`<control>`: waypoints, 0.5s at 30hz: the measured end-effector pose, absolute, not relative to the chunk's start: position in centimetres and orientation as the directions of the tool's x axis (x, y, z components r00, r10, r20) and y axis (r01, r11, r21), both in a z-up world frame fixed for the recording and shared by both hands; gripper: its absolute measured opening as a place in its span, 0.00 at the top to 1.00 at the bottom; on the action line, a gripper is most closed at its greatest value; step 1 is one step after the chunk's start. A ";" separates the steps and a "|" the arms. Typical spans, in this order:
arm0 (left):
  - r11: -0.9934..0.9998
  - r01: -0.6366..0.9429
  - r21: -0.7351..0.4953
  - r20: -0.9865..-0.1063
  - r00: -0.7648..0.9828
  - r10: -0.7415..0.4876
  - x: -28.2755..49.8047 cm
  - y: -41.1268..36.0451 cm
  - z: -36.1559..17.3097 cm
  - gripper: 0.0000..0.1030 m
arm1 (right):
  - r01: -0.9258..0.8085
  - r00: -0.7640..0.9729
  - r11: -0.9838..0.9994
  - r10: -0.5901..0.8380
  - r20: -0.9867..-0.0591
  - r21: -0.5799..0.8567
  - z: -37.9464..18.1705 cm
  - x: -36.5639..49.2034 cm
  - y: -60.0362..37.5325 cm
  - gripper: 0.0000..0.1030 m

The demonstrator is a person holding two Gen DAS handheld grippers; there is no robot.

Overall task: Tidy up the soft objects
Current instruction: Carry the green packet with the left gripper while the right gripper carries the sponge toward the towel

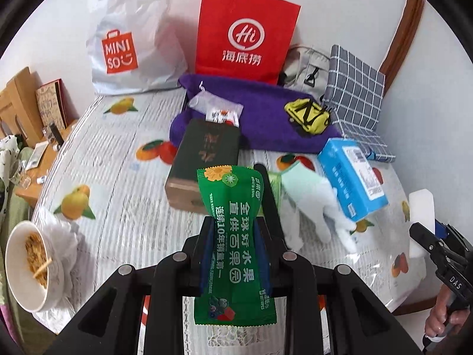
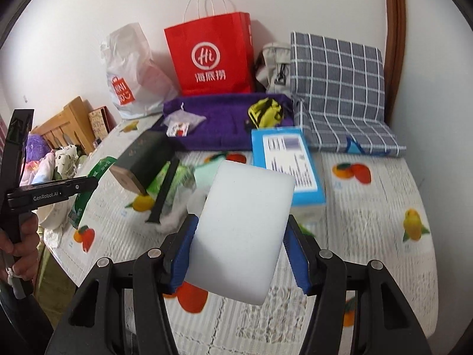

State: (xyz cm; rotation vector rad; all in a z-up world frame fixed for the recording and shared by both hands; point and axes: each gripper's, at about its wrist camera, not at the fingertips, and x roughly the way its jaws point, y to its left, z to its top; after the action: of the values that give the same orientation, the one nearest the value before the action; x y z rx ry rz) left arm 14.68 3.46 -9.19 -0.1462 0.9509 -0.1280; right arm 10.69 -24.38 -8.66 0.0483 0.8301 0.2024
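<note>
My left gripper (image 1: pixel 236 222) is shut on a green snack packet (image 1: pixel 233 242), held upright above the table. My right gripper (image 2: pixel 238 236) is shut on a white foam sponge (image 2: pixel 239 230), also above the table; the sponge shows at the right edge of the left wrist view (image 1: pixel 421 222). A pale green glove (image 1: pixel 313 204) lies on the fruit-print tablecloth (image 1: pixel 124 207) beside a blue tissue pack (image 1: pixel 351 177). A purple towel (image 1: pixel 266 124) at the back carries a yellow pouch (image 1: pixel 307 115) and a small clear sachet (image 1: pixel 215 106).
A dark green box (image 1: pixel 204 159) lies mid-table. A red paper bag (image 1: pixel 245 32), a white Miniso bag (image 1: pixel 130 38), a grey bag (image 1: pixel 307 65) and a checked cushion (image 1: pixel 354 94) stand at the back. A bowl of noodles (image 1: pixel 32 263) sits at the left edge.
</note>
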 end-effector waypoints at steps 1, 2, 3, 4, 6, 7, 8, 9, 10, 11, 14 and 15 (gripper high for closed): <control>0.982 0.046 -0.182 -0.797 0.578 -0.175 14.9 3.4 -8.9 0.75 | -0.163 0.662 0.979 0.199 -0.723 0.120 -8.3 11.0 -24.3 0.44; 0.982 0.046 -0.184 -0.795 0.580 -0.176 15.2 3.4 -8.6 0.75 | -0.167 0.667 0.979 0.201 -0.718 0.119 -8.0 11.4 -24.3 0.44; 0.982 0.046 -0.185 -0.793 0.583 -0.177 15.6 3.4 -8.3 0.75 | -0.171 0.670 0.978 0.204 -0.714 0.119 -7.7 11.7 -24.4 0.44; 0.982 0.046 -0.186 -0.791 0.586 -0.177 15.9 3.5 -8.0 0.75 | -0.173 0.673 0.978 0.205 -0.711 0.118 -7.5 12.0 -24.3 0.44; 0.981 0.043 -0.187 -0.787 0.592 -0.176 16.5 3.5 -7.5 0.75 | -0.171 0.674 0.979 0.198 -0.712 0.111 -7.1 12.8 -24.3 0.44; 0.981 0.043 -0.188 -0.784 0.595 -0.176 16.8 3.6 -7.3 0.75 | -0.168 0.674 0.980 0.195 -0.713 0.108 -6.9 13.2 -24.3 0.44; 0.981 0.045 -0.188 -0.783 0.597 -0.177 17.0 3.5 -7.1 0.75 | -0.167 0.677 0.980 0.192 -0.711 0.106 -6.7 13.7 -24.3 0.44; 0.981 0.047 -0.188 -0.781 0.599 -0.178 17.4 3.6 -6.9 0.75 | -0.167 0.679 0.980 0.192 -0.709 0.105 -6.4 14.1 -24.3 0.44; 0.981 0.048 -0.187 -0.779 0.601 -0.178 17.8 3.6 -6.6 0.75 | -0.167 0.681 0.980 0.191 -0.707 0.103 -6.2 14.4 -24.4 0.44; 0.981 0.047 -0.187 -0.777 0.604 -0.177 18.1 3.6 -6.4 0.75 | -0.168 0.685 0.981 0.189 -0.704 0.100 -5.9 14.8 -24.4 0.44; 0.981 0.048 -0.188 -0.772 0.610 -0.178 19.3 3.5 -5.8 0.75 | -0.174 0.700 0.980 0.192 -0.688 0.097 -5.1 15.9 -24.4 0.44; 0.981 0.047 -0.188 -0.771 0.611 -0.177 19.7 3.5 -5.6 0.75 | -0.177 0.705 0.980 0.194 -0.682 0.095 -4.8 16.3 -24.4 0.44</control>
State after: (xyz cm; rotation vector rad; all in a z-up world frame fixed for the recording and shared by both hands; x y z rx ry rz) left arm 19.72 3.49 -5.60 -0.1549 0.9048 -0.1299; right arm 16.28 -24.37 -4.77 0.0234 0.7613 0.2059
